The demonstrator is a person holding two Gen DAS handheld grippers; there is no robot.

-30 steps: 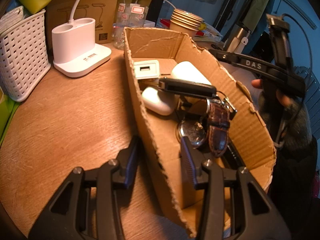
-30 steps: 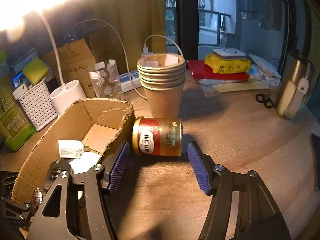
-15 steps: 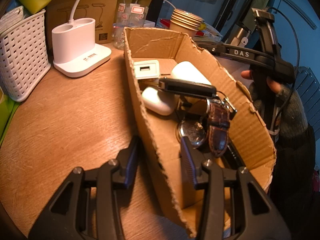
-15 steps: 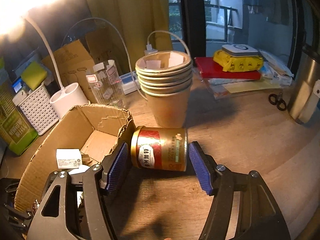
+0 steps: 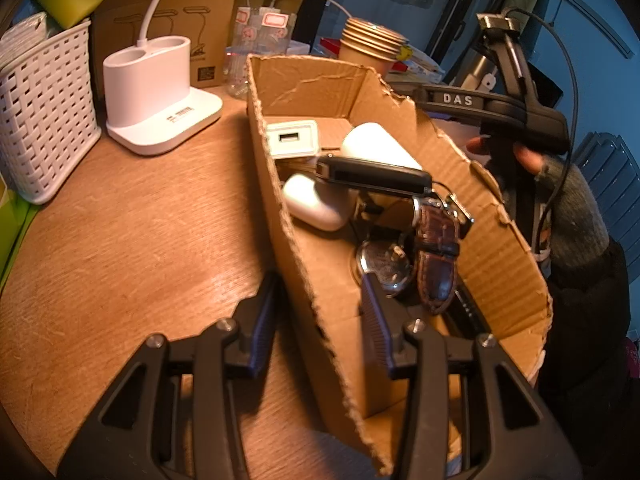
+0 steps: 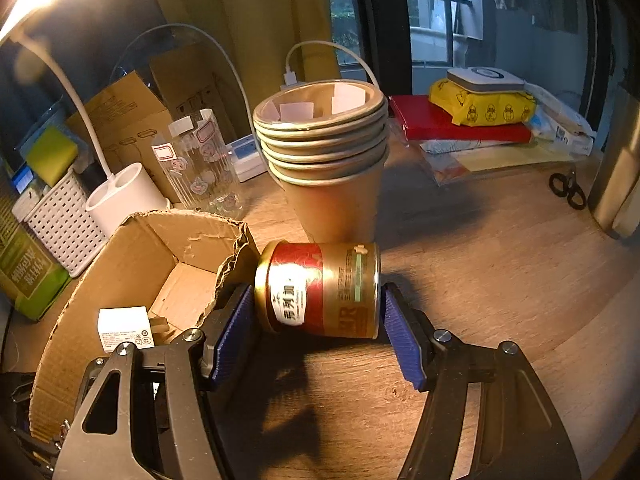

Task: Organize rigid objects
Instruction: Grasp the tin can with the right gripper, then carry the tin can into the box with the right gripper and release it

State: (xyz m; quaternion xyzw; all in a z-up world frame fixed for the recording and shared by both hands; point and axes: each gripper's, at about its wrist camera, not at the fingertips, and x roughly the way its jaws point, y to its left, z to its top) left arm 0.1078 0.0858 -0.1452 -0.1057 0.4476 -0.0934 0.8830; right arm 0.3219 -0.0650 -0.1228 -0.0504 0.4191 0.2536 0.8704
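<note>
A torn cardboard box [image 5: 500, 236] sits on the wooden table and holds a brown-strap watch [image 5: 436, 256], a black key fob [image 5: 372, 170], white cases and a white charger [image 5: 292, 138]. My left gripper [image 5: 320, 316] straddles the box's near wall, one finger outside and one inside; whether the pads press the wall I cannot tell. A red and gold tin can [image 6: 320, 290] lies on its side beside the box [image 6: 132, 256]. My right gripper [image 6: 318, 332] is open with a finger at each end of the can, apart from it.
A stack of paper cups [image 6: 328, 160] stands just behind the can. A white lamp base [image 5: 154, 92], white basket [image 5: 40, 116] and glass jar [image 6: 196, 164] stand behind the box. Red book and yellow pack [image 6: 480, 108], scissors [image 6: 566, 190] at right.
My right gripper has moved forward, so its fingers now flank the can. My left gripper has stayed on the box wall. The box has not moved.
</note>
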